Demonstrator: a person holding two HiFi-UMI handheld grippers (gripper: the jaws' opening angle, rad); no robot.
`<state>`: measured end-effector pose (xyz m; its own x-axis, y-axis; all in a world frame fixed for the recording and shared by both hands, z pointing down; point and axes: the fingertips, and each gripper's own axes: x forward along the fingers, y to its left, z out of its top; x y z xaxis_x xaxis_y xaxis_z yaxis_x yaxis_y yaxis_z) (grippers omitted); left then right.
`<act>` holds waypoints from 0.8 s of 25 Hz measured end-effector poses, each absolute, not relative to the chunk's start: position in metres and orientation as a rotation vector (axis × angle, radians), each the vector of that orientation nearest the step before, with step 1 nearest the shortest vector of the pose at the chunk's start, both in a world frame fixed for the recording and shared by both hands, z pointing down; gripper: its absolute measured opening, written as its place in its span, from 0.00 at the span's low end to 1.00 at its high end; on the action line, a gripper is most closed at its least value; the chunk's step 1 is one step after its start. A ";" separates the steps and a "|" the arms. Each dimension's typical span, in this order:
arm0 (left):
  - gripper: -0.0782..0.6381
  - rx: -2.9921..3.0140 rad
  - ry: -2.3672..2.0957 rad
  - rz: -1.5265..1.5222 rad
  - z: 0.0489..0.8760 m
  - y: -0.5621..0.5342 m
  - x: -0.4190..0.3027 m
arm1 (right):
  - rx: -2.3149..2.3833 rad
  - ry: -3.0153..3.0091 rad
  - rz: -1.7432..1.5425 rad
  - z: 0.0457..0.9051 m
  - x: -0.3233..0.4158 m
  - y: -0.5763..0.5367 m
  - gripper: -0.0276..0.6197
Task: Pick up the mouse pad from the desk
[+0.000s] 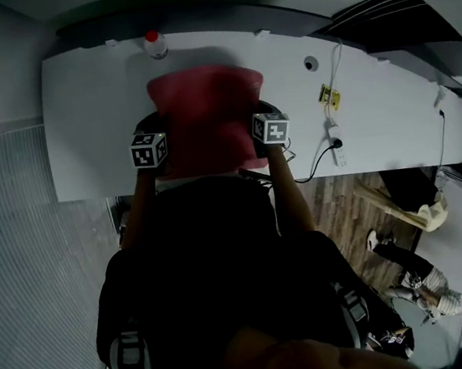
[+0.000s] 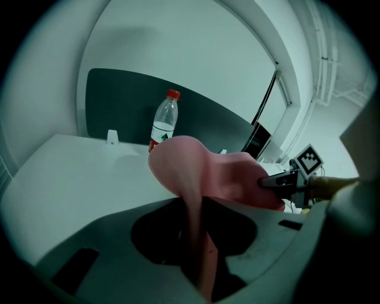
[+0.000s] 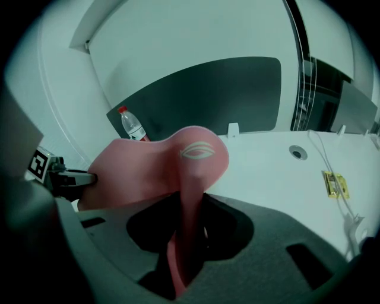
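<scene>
The pink mouse pad (image 1: 207, 115) hangs between my two grippers, lifted off the white desk (image 1: 88, 122). My left gripper (image 1: 163, 149) is shut on its left edge, and my right gripper (image 1: 256, 131) is shut on its right edge. In the left gripper view the pink mouse pad (image 2: 208, 172) runs folded between the jaws, with the left gripper (image 2: 199, 249) clamped on it; the other gripper's tip (image 2: 285, 181) pinches the far side. In the right gripper view the pad (image 3: 172, 166), with a white eye-shaped logo, is pinched by the right gripper (image 3: 187, 249).
A clear water bottle with a red cap (image 1: 153, 44) stands at the desk's far edge, behind the pad. A white cable and plug (image 1: 334, 136) and a small yellow tag (image 1: 328, 96) lie on the desk's right part. A dark partition (image 2: 119, 107) backs the desk.
</scene>
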<state>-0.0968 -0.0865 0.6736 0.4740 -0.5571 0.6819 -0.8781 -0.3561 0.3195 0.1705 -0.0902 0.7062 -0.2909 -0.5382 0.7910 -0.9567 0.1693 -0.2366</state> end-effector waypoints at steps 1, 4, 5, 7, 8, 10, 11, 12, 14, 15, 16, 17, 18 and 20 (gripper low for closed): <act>0.24 2.056 -1.186 0.610 0.672 -0.085 -0.097 | 1.410 -1.912 0.992 0.704 0.171 -0.089 0.19; 0.24 2.072 -1.190 0.599 0.666 -0.082 -0.097 | 1.421 -1.923 0.970 0.698 0.170 -0.086 0.19; 0.24 2.079 -1.192 0.597 0.664 -0.080 -0.097 | 1.424 -1.927 0.965 0.696 0.170 -0.085 0.19; 0.24 2.090 -1.194 0.593 0.661 -0.077 -0.096 | 1.429 -1.932 0.961 0.692 0.169 -0.081 0.19; 0.24 2.095 -1.195 0.590 0.659 -0.076 -0.096 | 1.432 -1.935 0.958 0.691 0.169 -0.080 0.18; 0.23 2.104 -1.198 0.584 0.654 -0.073 -0.097 | 1.439 -1.934 0.963 0.689 0.168 -0.077 0.18; 0.23 2.107 -1.200 0.580 0.653 -0.071 -0.097 | 1.441 -1.935 0.964 0.687 0.167 -0.075 0.18; 0.23 2.111 -1.201 0.574 0.651 -0.070 -0.097 | 1.443 -1.937 0.971 0.686 0.167 -0.073 0.18; 0.23 2.119 -1.204 0.565 0.648 -0.067 -0.097 | 1.451 -1.939 0.982 0.685 0.166 -0.070 0.18; 0.23 2.122 -1.205 0.562 0.646 -0.066 -0.097 | 1.454 -1.940 0.983 0.684 0.166 -0.068 0.18; 0.23 2.125 -1.206 0.558 0.645 -0.064 -0.098 | 1.456 -1.942 0.980 0.682 0.166 -0.067 0.18; 0.23 2.128 -1.207 0.553 0.643 -0.063 -0.098 | 1.459 -1.944 0.972 0.680 0.167 -0.066 0.18; 0.23 2.132 -1.207 0.549 0.642 -0.062 -0.097 | 1.463 -1.946 0.958 0.677 0.167 -0.065 0.18; 0.23 2.139 -1.207 0.542 0.638 -0.061 -0.097 | 1.470 -1.955 0.939 0.673 0.168 -0.066 0.18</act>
<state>-0.0970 -0.0614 0.6384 0.4995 -0.6124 0.6127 -0.8648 -0.3936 0.3117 0.1678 -0.0655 0.6733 -0.2792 -0.6029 0.7473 -0.9602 0.1725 -0.2195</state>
